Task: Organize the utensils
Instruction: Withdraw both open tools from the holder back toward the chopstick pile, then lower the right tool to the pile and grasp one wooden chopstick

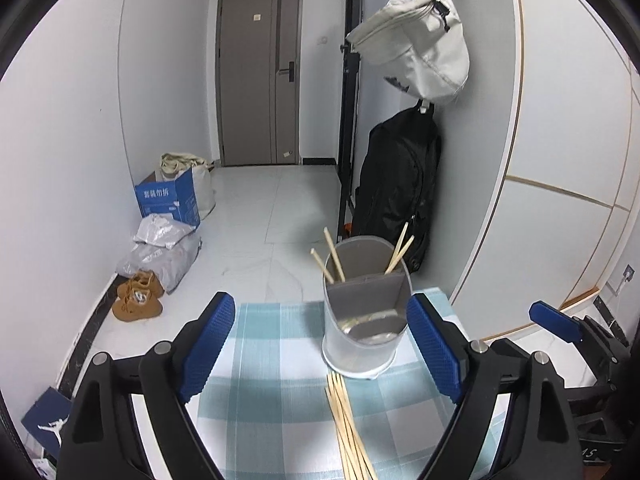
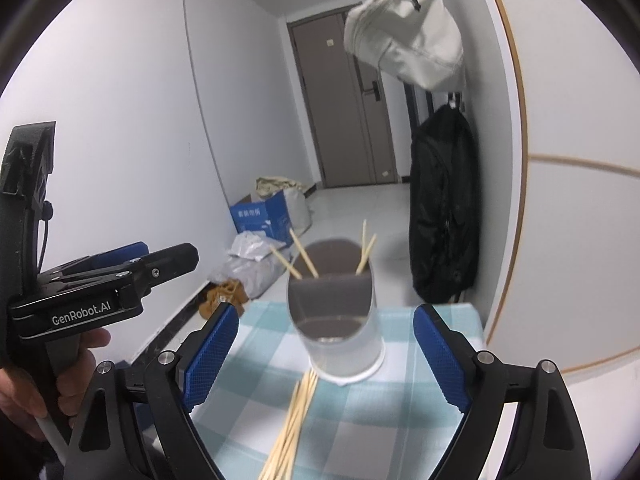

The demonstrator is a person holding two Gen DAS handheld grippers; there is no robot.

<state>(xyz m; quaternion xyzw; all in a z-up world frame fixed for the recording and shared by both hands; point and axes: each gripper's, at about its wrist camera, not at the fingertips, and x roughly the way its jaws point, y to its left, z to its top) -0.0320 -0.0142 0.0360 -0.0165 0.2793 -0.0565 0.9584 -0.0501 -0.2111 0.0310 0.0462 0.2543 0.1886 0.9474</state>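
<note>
A grey utensil holder (image 1: 364, 312) (image 2: 336, 320) with an inner divider stands on a teal checked tablecloth (image 1: 272, 364) (image 2: 404, 364). Several wooden chopsticks (image 1: 334, 254) (image 2: 304, 258) lean in its rear compartment. A loose bundle of chopsticks (image 1: 348, 428) (image 2: 292, 428) lies on the cloth just in front of it. My left gripper (image 1: 320, 300) is open, nothing between its blue pads, and the holder sits ahead toward its right finger. My right gripper (image 2: 326, 309) is open and empty too, framing the holder and the bundle. One of its blue pads (image 1: 556, 320) shows at the right of the left wrist view.
A hand (image 2: 24, 392) holds the left tool at the left edge. A black bag (image 1: 396, 184) and a white bag (image 1: 420, 40) hang on the wall right of the table. On the floor at left lie a blue box (image 1: 168, 200), grey parcels (image 1: 164, 252) and brown shoes (image 1: 138, 296).
</note>
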